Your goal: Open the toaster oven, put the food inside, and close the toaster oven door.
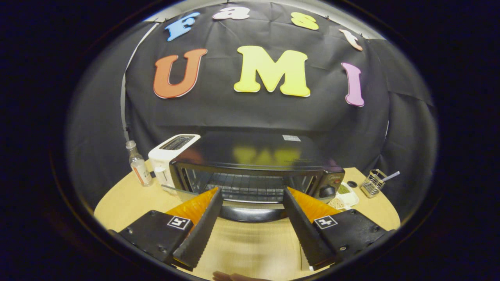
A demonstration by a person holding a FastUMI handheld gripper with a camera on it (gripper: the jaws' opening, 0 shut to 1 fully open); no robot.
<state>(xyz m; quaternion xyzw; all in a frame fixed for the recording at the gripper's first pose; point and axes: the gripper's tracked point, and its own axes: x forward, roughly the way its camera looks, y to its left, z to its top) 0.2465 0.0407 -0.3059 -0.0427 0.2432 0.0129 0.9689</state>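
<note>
The toaster oven sits on the counter with its door already down, rack bare. The tool is spread wide, empty, just before it. Food and closing seem left.

toaster oven: glossy black top, mirror-like | wire rack: bare metal | table: pale matt wood grain | gripper: spread fingers, matt black ribbed pads | toaster: smooth white plastic | bottle: clear plastic | far-right caddy: metal wire
</note>
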